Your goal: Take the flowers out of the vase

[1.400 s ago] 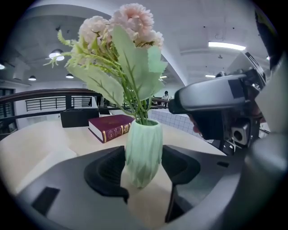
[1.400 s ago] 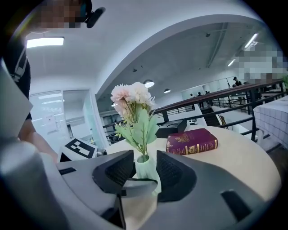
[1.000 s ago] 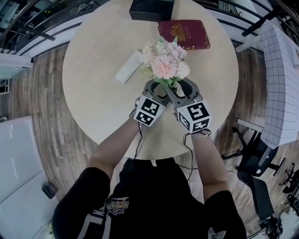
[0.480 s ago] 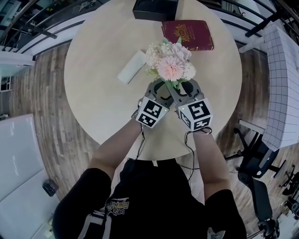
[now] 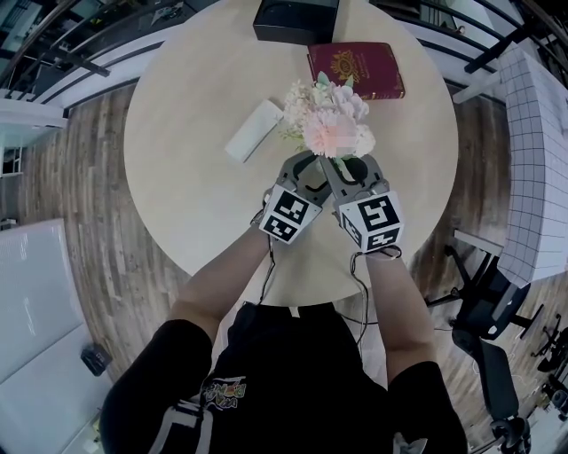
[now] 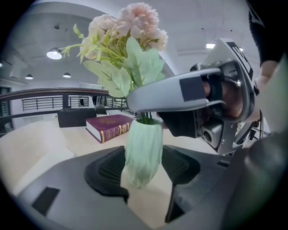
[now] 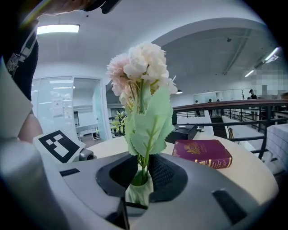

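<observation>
Pale-green vase (image 6: 144,148) looks light and tippy, so left gripper (image 6: 143,172) jaws clamp its body; flowers (image 7: 141,63) standing in it look light, soft-headed, and right gripper (image 7: 143,175) jaws, just closing, pinch the stems (image 7: 144,163) just above its mouth, the right spot.

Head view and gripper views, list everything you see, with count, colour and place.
table: one, round, light wood, centre
flowers: one bunch, pink and cream, in the vase
vase: one, pale green, on the table, between the left gripper's jaws
book: one, dark red with gold, beyond the flowers
box: one, black, far table edge
block: one, white, left of the flowers
office chair: one, black, floor at right
left gripper: one, grey, shut on the vase
right gripper: one, grey, jaws just been closing, now on the flower stems above the vase
</observation>
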Motion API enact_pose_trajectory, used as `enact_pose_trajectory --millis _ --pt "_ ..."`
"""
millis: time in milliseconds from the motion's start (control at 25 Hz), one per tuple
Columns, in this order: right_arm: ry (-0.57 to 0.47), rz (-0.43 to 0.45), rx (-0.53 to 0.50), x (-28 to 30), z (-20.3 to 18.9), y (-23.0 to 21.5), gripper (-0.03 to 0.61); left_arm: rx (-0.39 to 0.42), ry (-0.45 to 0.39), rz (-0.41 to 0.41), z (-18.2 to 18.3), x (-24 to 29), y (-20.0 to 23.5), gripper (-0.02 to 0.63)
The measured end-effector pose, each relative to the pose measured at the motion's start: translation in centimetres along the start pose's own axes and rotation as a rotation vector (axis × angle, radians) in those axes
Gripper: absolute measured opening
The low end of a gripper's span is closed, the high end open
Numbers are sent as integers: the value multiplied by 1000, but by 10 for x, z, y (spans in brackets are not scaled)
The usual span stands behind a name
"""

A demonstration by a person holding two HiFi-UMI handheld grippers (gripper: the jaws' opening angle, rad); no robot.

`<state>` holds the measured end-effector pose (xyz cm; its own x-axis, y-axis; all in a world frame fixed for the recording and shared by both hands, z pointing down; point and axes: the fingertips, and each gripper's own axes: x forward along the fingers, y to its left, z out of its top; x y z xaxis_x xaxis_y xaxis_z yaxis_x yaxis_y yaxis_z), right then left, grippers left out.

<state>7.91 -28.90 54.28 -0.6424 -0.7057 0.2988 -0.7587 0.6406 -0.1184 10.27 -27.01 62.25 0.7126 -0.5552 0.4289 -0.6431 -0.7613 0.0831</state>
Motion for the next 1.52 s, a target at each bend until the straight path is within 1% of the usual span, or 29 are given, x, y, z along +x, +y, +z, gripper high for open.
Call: enact_pose_trajectory --millis 160,280,520,680,880,1040,1160,1320,1440,1480,1520 --pt "-26 -7 10 -5 10 0 78 0 2 0 0 0 0 253" --pt "-60 -13 38 -11 23 -1 77 2 4 -1 0 0 0 253" --pt "-135 -21 73 -29 58 -1 75 9 20 3 -2 1 0 255" --pt "-171 -26 77 -42 82 0 74 14 39 11 -4 0 0 255" --pt "-214 -36 115 -62 107 -2 72 29 53 27 -3 -3 -2 255" --pt "-240 -46 134 -74 119 -2 72 36 40 32 1 -10 -2 255" --pt "-255 -52 134 -84 126 -3 72 25 20 49 8 -22 -2 253" --pt "-247 -53 142 -100 128 2 72 -10 -37 102 23 -59 -5 253" --pt "-251 -42 165 -113 127 4 72 -25 -85 144 42 -95 -7 249" --pt "-254 -35 175 -117 127 6 72 -37 -95 157 48 -106 -8 237" --pt "-256 -27 185 -123 125 7 72 -54 -100 170 51 -116 -10 208"
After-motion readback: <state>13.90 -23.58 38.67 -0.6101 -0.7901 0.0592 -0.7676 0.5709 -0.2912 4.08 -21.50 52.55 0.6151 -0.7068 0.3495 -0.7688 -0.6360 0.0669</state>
